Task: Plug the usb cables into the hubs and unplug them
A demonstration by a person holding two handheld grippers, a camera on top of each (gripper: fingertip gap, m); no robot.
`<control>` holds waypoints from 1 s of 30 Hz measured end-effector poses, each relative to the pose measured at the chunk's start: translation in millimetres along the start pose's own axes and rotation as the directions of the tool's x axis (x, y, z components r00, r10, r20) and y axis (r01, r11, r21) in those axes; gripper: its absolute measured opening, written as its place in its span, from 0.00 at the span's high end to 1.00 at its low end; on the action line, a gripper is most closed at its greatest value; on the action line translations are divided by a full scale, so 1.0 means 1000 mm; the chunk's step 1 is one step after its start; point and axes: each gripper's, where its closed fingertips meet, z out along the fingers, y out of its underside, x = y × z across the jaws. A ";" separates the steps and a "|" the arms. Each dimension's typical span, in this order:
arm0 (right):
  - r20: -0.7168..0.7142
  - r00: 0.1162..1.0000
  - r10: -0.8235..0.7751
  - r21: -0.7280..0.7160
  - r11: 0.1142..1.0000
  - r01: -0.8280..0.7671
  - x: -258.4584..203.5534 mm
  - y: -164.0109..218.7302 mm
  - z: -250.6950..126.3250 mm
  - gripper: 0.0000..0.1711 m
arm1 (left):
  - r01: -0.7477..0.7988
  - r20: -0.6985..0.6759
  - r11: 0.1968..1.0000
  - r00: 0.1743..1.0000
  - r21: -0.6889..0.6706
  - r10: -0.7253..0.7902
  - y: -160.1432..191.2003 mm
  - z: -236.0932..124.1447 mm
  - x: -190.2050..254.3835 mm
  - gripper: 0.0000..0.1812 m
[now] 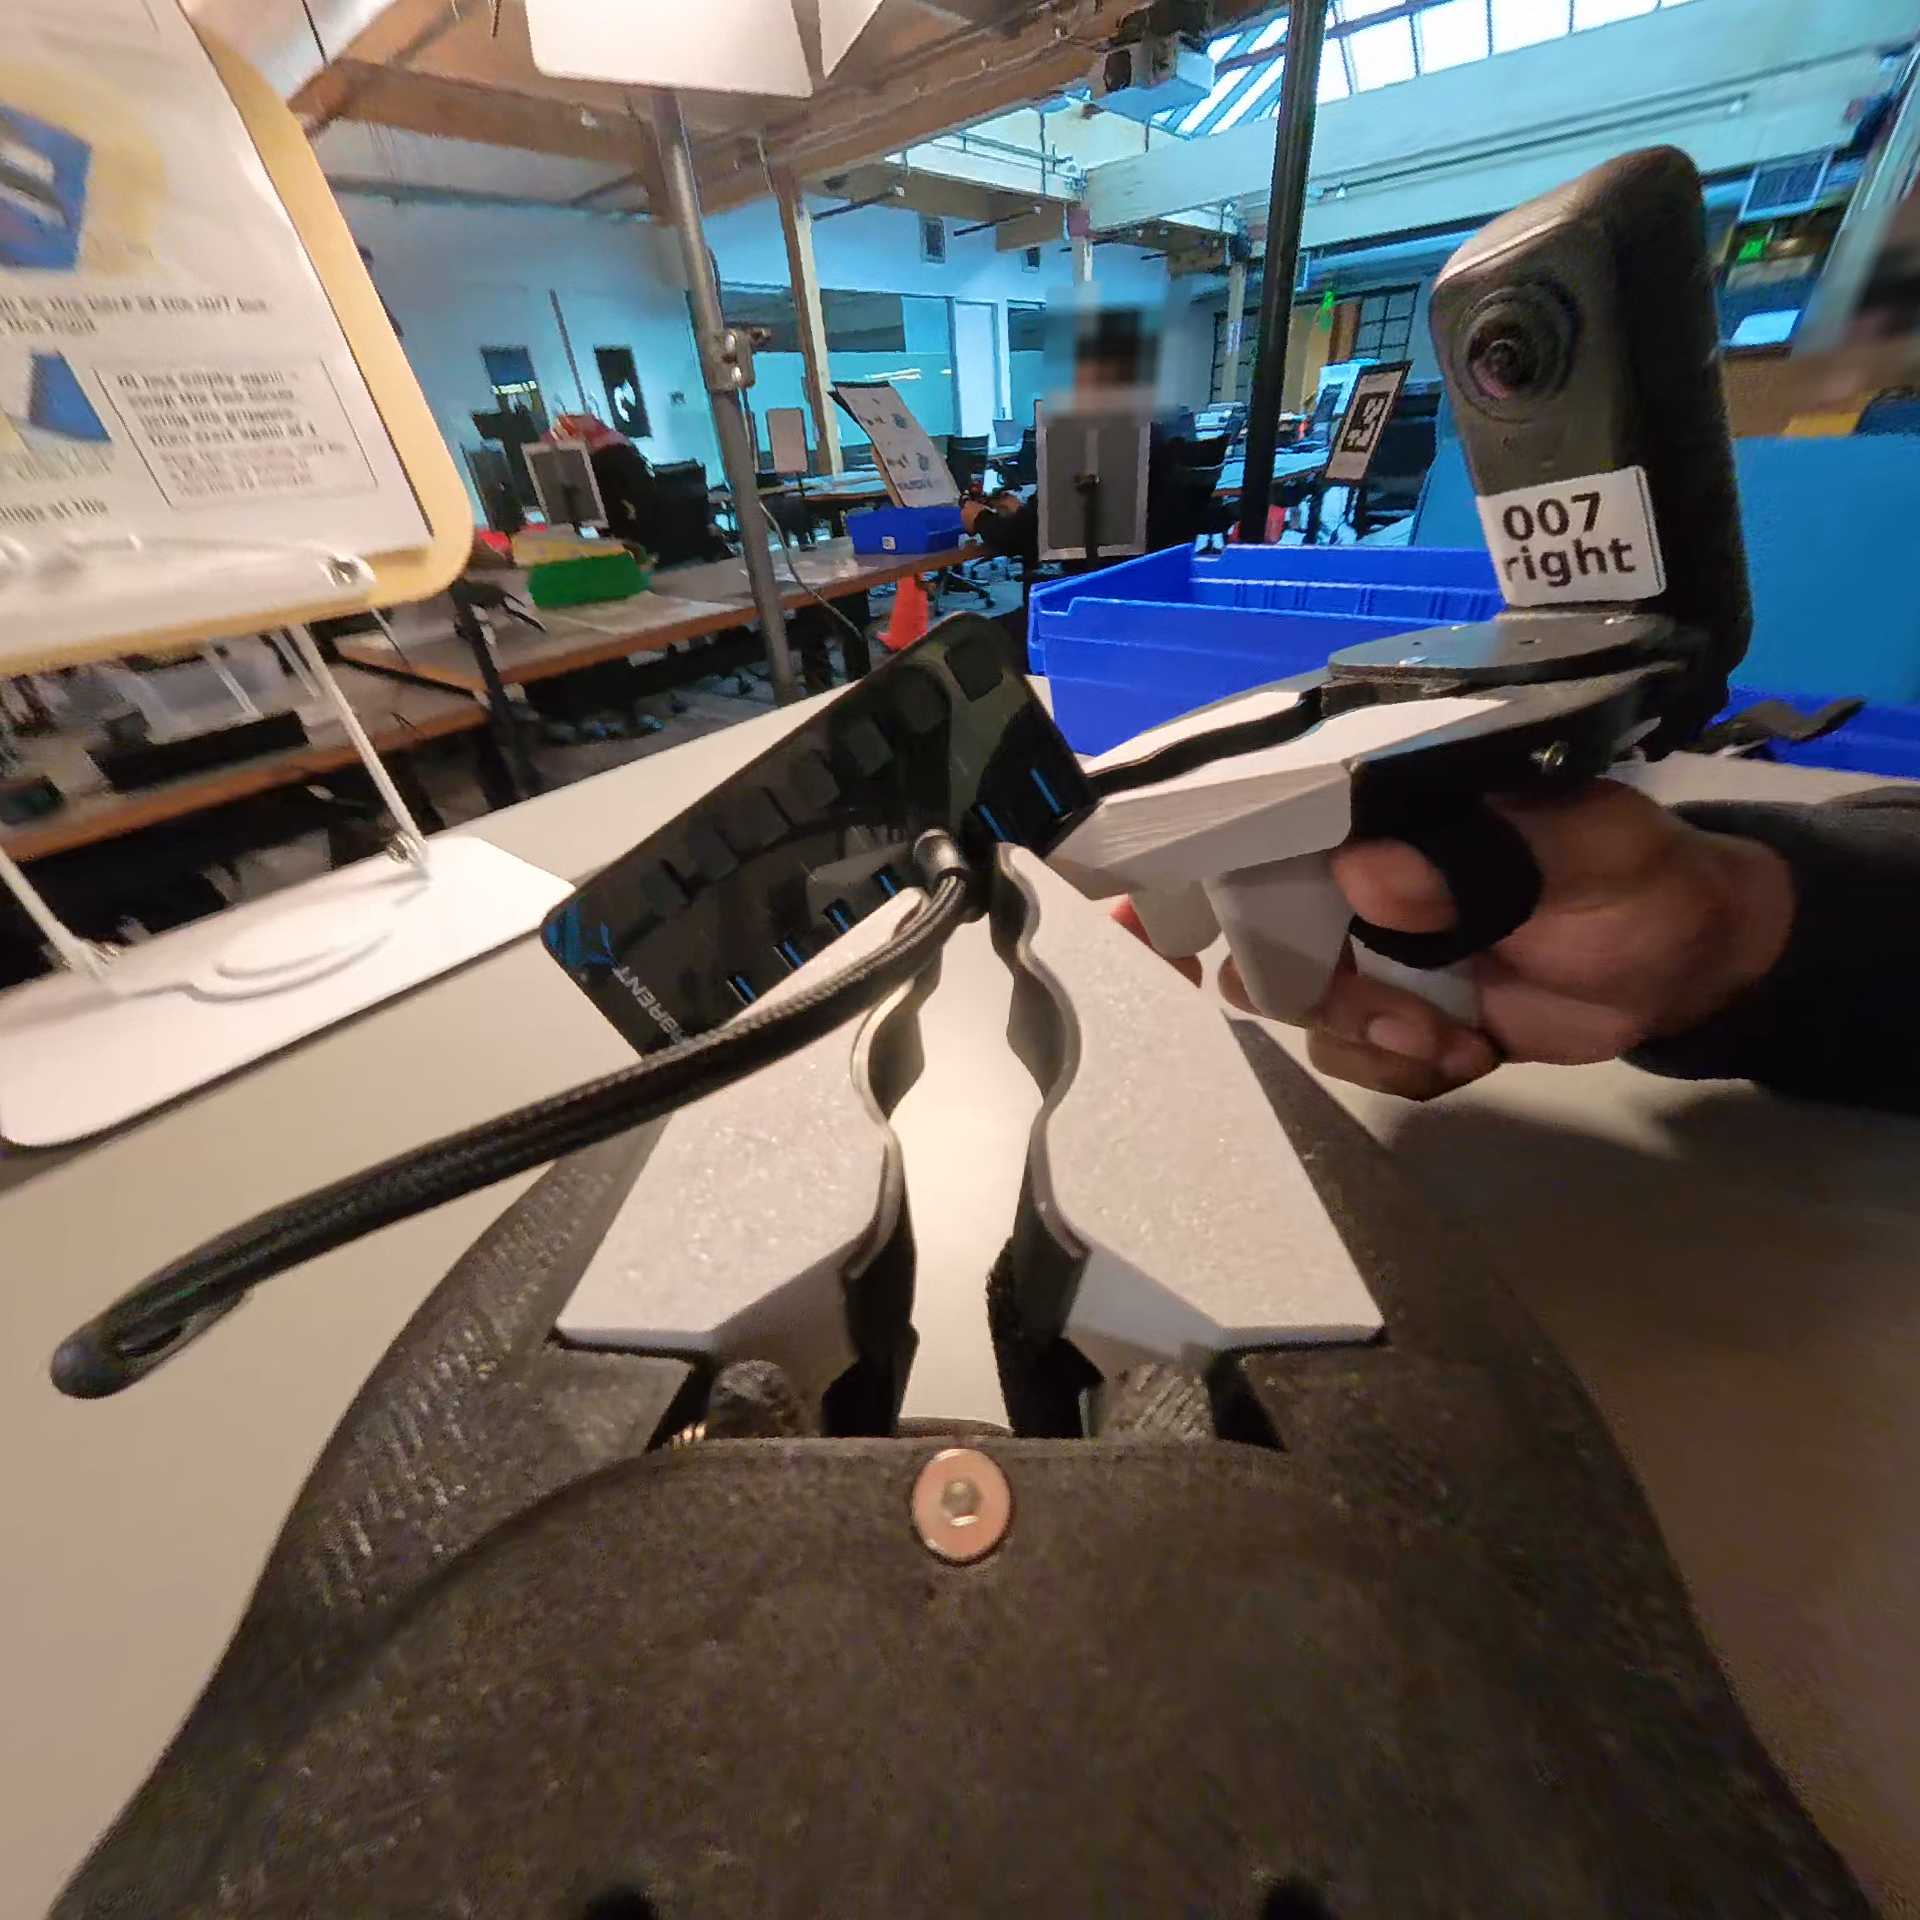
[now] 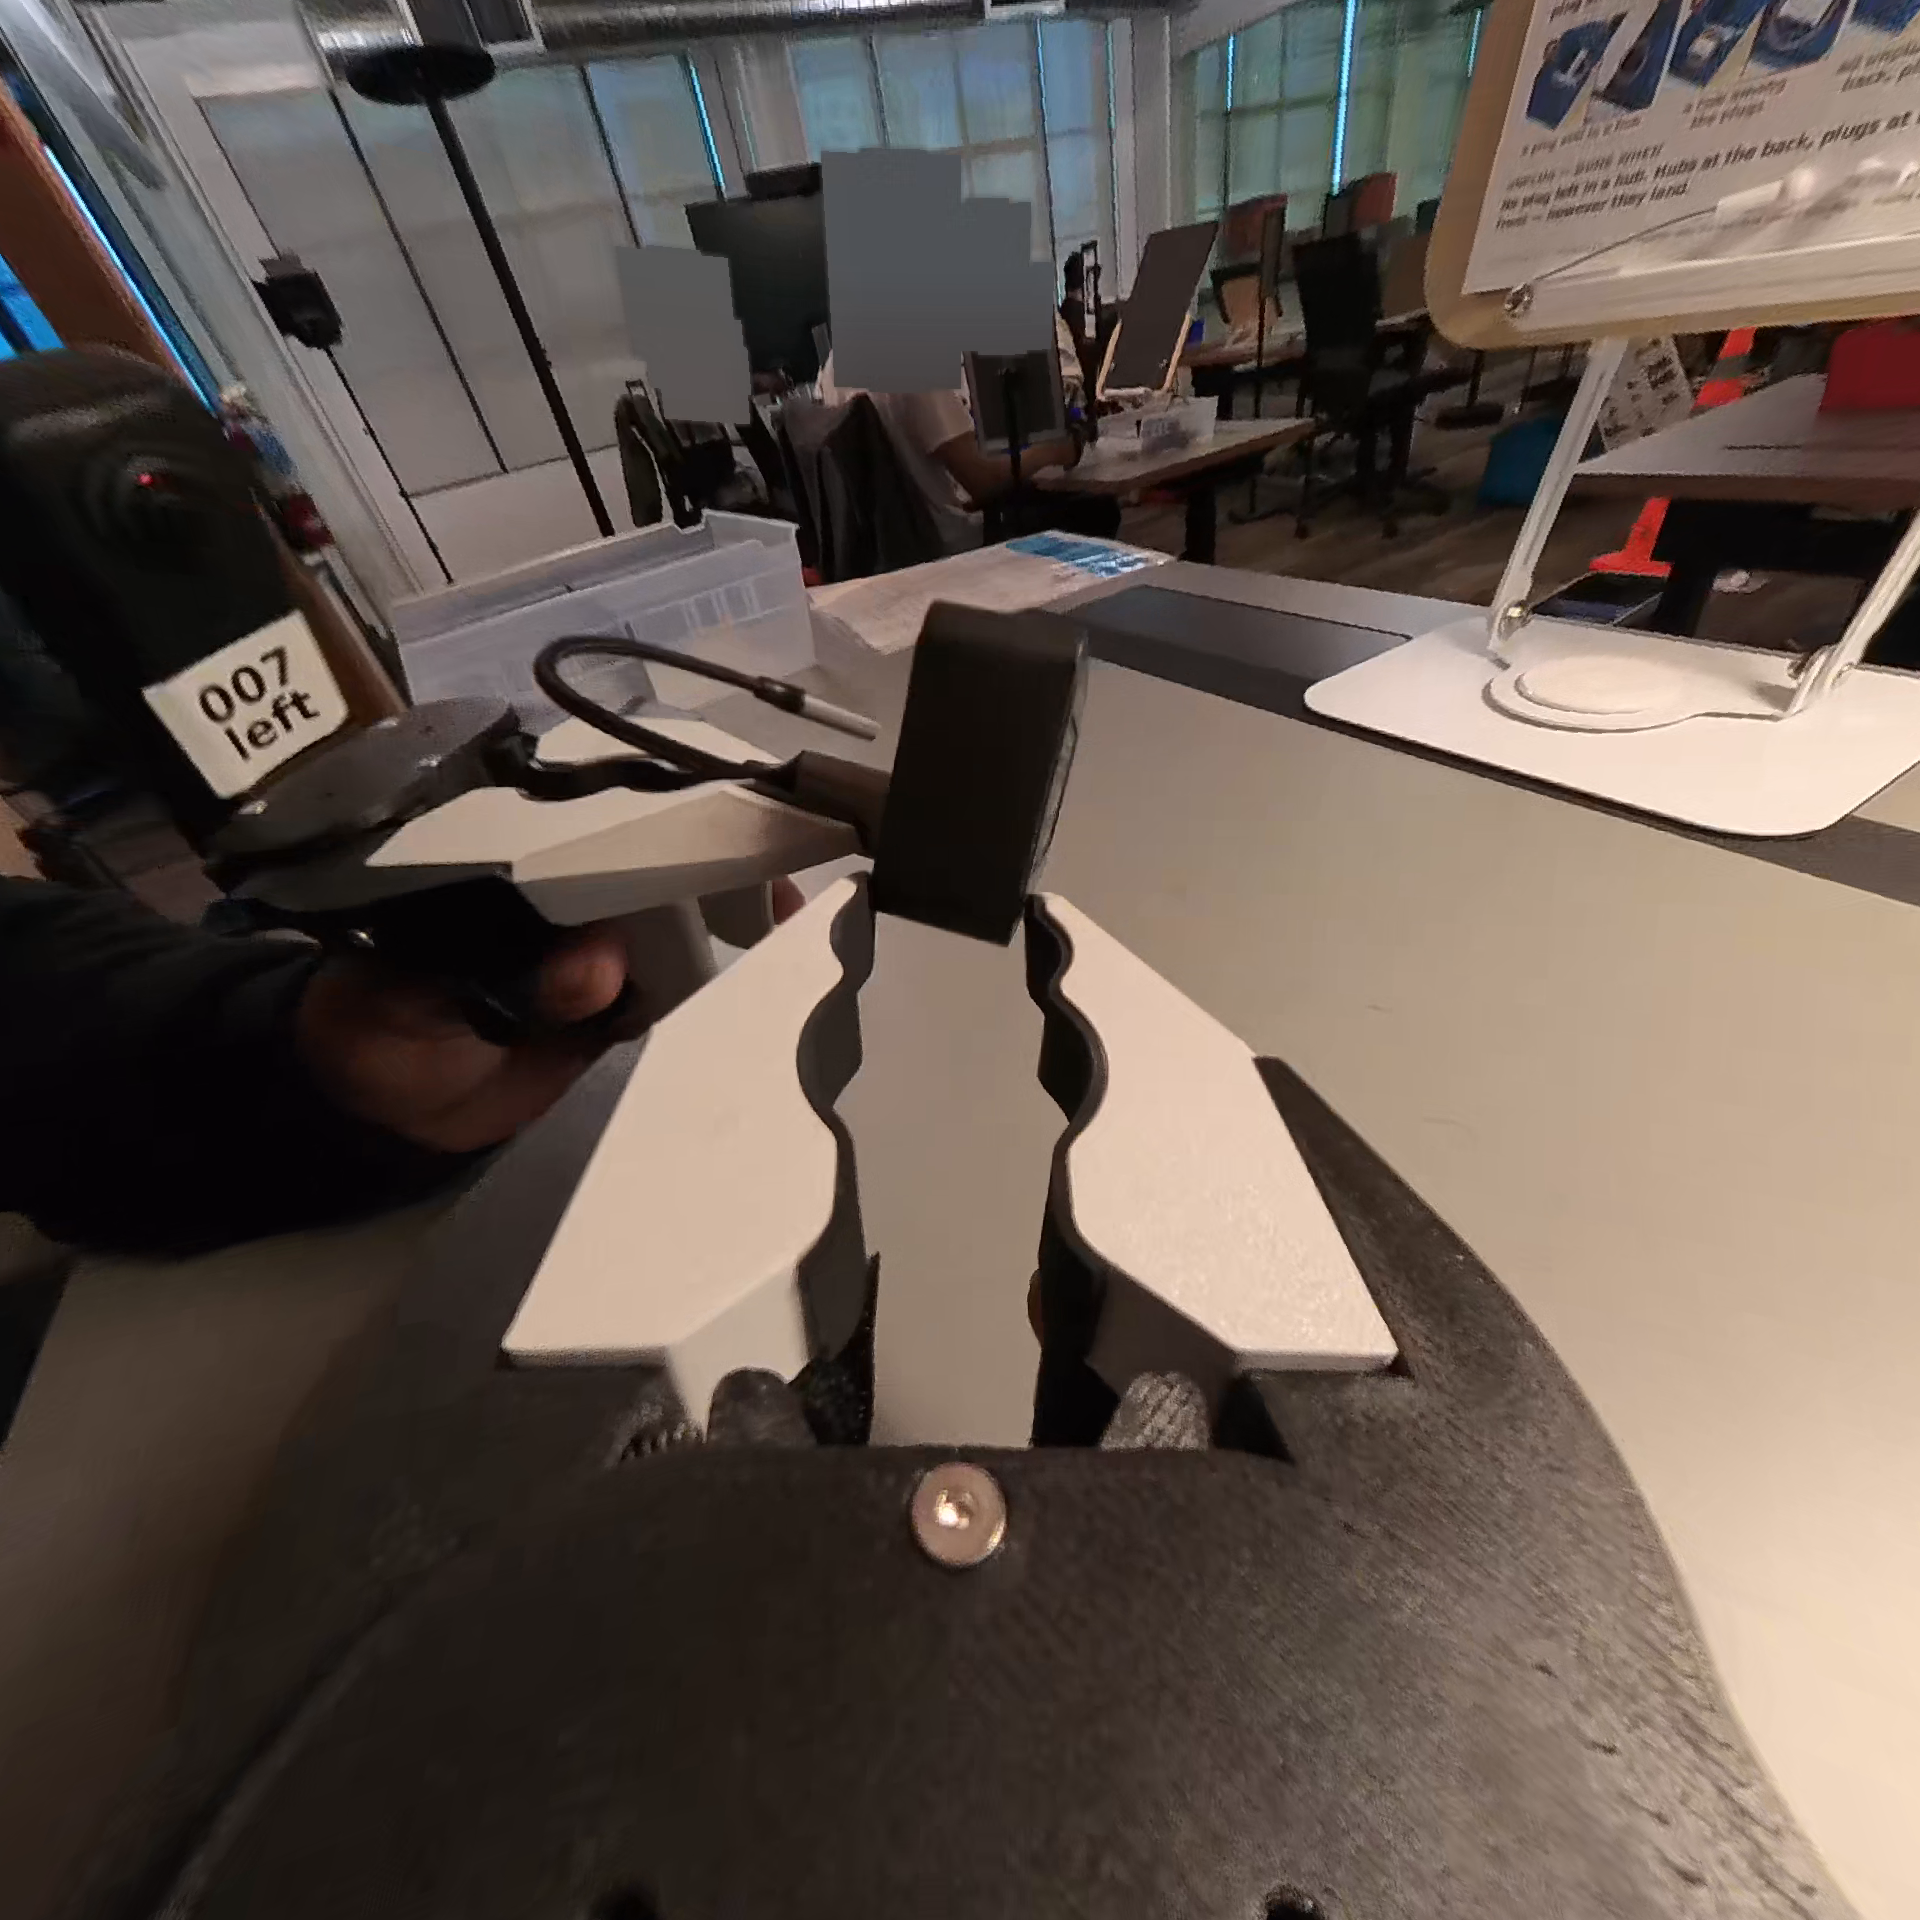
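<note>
Hub (image 1: 821, 831) hangs mid-frame above the surface (image 1: 312, 1195), clenched endwise in your right gripper (image 2: 948, 914); your left gripper (image 1: 961, 873) pinches the plug (image 1: 940, 857), mostly hidden, cable (image 1: 499, 1153) trailing lower left.

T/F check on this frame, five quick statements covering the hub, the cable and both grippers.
1. The right gripper grips one end of the black USB hub. True.
2. The hub lies flat on the table. False: it is held up off it, tilted.
3. The left gripper is closed on the plug end of the braided black cable at the hub's port row. True.
4. The cable's free end is plugged into a second hub. False: it hangs loose in the air.
5. The blue bins sit on the white base of the sign stand. False: they are behind the hub, apart from the stand.
</note>
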 end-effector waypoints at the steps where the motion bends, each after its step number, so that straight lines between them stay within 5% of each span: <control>1: 0.003 1.000 -0.005 0.018 1.000 0.005 -0.001 -0.002 -0.001 0.84 | -0.026 0.004 1.000 1.000 0.003 0.026 -0.002 -0.001 0.001 0.94; 7: -0.036 0.993 -0.112 0.056 0.992 0.114 -0.001 -0.010 -0.005 0.78 | -0.058 0.001 0.998 0.998 0.002 0.058 -0.003 -0.001 0.001 0.94; 30: -0.042 0.999 -0.004 0.088 0.996 0.008 -0.004 -0.009 -0.003 0.83 | -0.106 0.015 0.994 0.994 -0.019 0.107 0.005 -0.001 0.000 0.94</control>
